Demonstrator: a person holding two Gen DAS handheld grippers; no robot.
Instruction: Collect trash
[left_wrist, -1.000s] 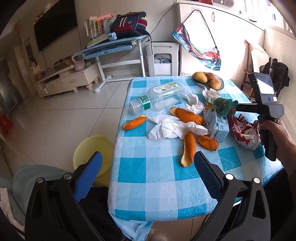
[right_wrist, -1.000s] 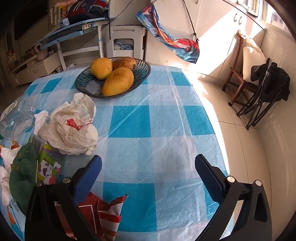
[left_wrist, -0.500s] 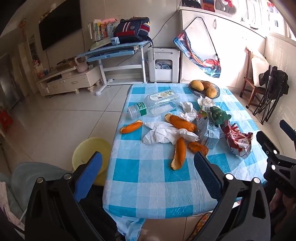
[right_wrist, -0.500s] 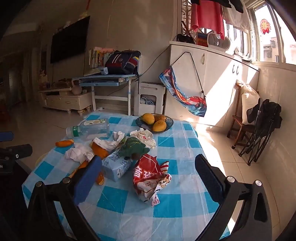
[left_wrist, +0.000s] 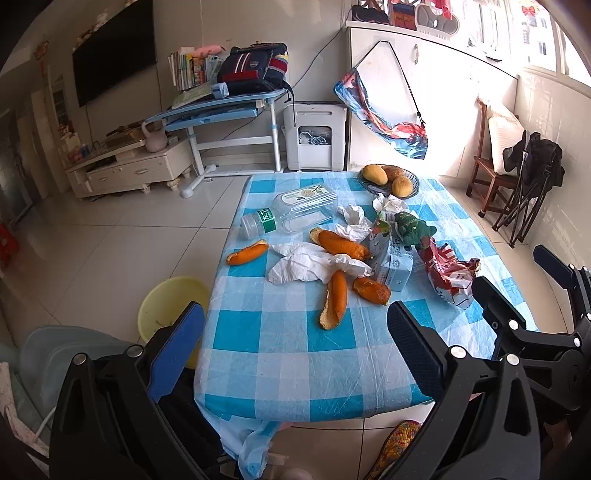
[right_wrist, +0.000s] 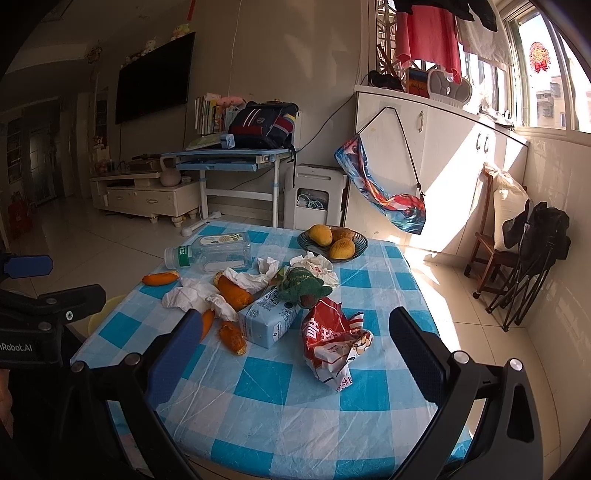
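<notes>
Blue-checked tablecloth (left_wrist: 295, 332): covers the table; the litter lies scattered over its middle and far half.
Left gripper (left_wrist: 295, 347): jaws spread wide, nothing between them, held off the near edge of the table.
Right gripper (right_wrist: 295, 350): jaws equally wide and empty, held off the near right corner; in the left wrist view it shows at the right edge (left_wrist: 517, 291).
Orange peels (left_wrist: 334, 302): several pieces; one lies alone near the left edge (left_wrist: 246, 253), the others touch or lie just beside the tissues.
Crumpled tissues (left_wrist: 310, 264): white heap in the middle, touching the peels; a smaller wad (left_wrist: 352, 218) sits further back.
Plastic bottle (left_wrist: 291, 214): clear, green label, lying on its side toward the far left.
Milk carton (left_wrist: 391, 258): pale blue, tipped on its side, just right of the tissues.
Green plush toy (left_wrist: 412, 230): rests against the carton's far end.
Red snack bag (left_wrist: 448, 275): crumpled, near the right edge, closest to the right gripper.
White plastic bag (right_wrist: 314, 264): bunched between the plush toy and the fruit bowl.
Fruit bowl (left_wrist: 389, 181): dark dish at the far end holding mangoes.
Yellow basin (left_wrist: 166, 306): on the floor, just beside the table's left side.
</notes>
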